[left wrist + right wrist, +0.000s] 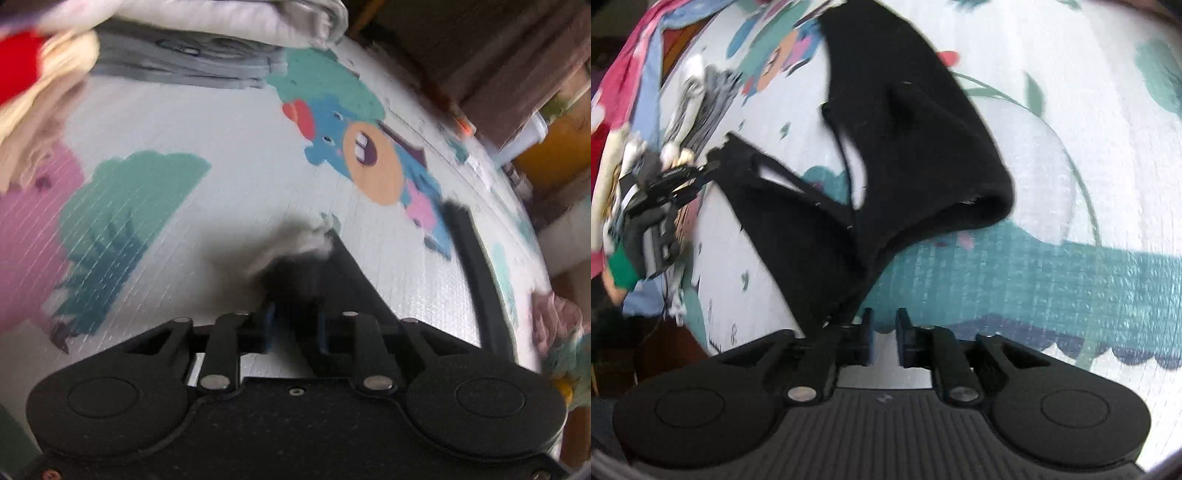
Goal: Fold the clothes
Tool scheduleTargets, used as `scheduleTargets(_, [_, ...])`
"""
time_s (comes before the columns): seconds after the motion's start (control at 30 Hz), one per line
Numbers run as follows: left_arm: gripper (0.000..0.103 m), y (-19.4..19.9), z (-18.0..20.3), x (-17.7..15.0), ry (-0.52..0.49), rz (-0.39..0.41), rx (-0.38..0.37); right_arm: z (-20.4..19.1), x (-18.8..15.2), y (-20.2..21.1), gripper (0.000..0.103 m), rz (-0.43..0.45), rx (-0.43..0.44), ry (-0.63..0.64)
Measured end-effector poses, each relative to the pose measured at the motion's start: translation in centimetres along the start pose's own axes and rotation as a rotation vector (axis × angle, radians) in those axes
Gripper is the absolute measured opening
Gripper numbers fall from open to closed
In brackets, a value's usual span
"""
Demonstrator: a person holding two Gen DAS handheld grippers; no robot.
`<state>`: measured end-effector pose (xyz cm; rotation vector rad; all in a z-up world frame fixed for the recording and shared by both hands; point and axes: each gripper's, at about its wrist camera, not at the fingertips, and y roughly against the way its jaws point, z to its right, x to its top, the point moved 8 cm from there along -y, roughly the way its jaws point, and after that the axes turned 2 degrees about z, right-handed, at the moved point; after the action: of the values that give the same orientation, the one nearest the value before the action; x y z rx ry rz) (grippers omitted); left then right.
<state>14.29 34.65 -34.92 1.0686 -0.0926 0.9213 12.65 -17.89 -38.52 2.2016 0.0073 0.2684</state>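
A black garment (905,155) hangs in folds above the patterned play mat (1071,184). In the right wrist view its lower edge drops beside my right gripper (884,338), whose blue pads stand apart with mat showing between them. My left gripper (713,166) shows in that view at the left, clamped on the garment's far corner. In the left wrist view my left gripper (295,328) is shut on the blurred black cloth (325,280), which stretches away to the right as a dark strip (476,273).
Folded white and grey clothes (207,40) lie at the mat's far edge in the left wrist view, next to a red and cream item (33,74). Furniture and boxes (517,92) stand past the mat (221,140) on the right. A pink and blue cloth pile (631,81) lies left.
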Motion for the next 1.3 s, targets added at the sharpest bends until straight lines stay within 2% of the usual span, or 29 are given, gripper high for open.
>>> scheduleTargets(0.07, [0.021,0.1,0.0,0.1,0.002,0.009,-0.001,-0.3,0.4,0.3,0.040,0.013,0.009,0.011])
scheduleTargets(0.27, [0.022,-1.3,1.4,0.7,-0.084,0.042,0.001,-1.6,0.7,-0.8,0.039,0.009,0.005,0.102])
scheduleTargets(0.33, [0.005,-1.5,1.8,0.7,-0.113,0.043,0.010,-2.4,0.5,-1.9,0.039,-0.016,0.014,0.107])
scheduleTargets(0.37, [0.004,-1.5,1.9,0.5,-0.124,0.044,0.011,-2.7,0.4,-2.4,0.038,-0.029,0.017,0.103])
scheduleTargets(0.47, [0.002,-0.1,2.2,0.9,-0.105,0.079,0.002,-3.6,0.1,-2.9,0.008,-0.049,0.060,0.086])
scheduleTargets(0.63, [0.002,2.8,2.4,1.4,-0.070,0.136,-0.014,-3.5,-0.5,-1.4,0.008,-0.102,0.139,0.035])
scheduleTargets(0.67, [0.003,2.6,2.3,1.0,-0.099,0.118,0.006,-3.4,-0.9,-1.3,0.008,-0.121,0.137,0.039])
scheduleTargets(0.73, [0.018,1.7,1.5,0.1,-0.153,0.061,0.066,-2.9,-1.6,-1.6,0.010,-0.158,0.099,0.066])
scheduleTargets(0.77, [0.020,1.8,1.0,0.1,-0.157,0.063,0.086,-2.7,-1.8,-1.6,0.017,-0.170,0.085,0.078])
scheduleTargets(0.8, [0.024,1.8,0.4,0.0,-0.161,0.065,0.106,-2.7,-1.9,-1.5,0.019,-0.172,0.082,0.087])
scheduleTargets(0.9, [0.028,3.1,-0.4,0.7,-0.190,0.127,0.187,-2.9,-1.8,-0.8,0.023,-0.154,0.086,0.088])
scheduleTargets(0.97, [0.028,4.3,0.0,1.4,-0.287,0.188,0.268,-2.8,-1.8,-0.4,0.023,-0.139,0.082,0.101])
scheduleTargets(1.0, [0.028,4.9,1.0,1.5,-0.356,0.220,0.277,-2.8,-1.7,-0.3,0.023,-0.128,0.079,0.104])
scheduleTargets(1.07, [0.028,5.5,3.9,1.1,-0.473,0.242,0.206,-2.6,-1.4,-0.4,0.023,-0.097,0.068,0.093])
scheduleTargets(1.1, [0.028,5.4,5.6,0.2,-0.514,0.209,0.122,-2.2,-1.2,-0.5,0.023,-0.090,0.067,0.066])
scheduleTargets(1.2, [0.028,4.2,11.1,-4.5,-0.672,0.049,-0.133,-1.7,-1.1,-1.1,0.023,-0.085,0.066,0.022])
scheduleTargets(1.3, [0.014,2.4,15.9,-10.7,-0.859,-0.102,-0.283,-2.2,-1.5,-1.8,0.020,-0.096,0.052,0.056])
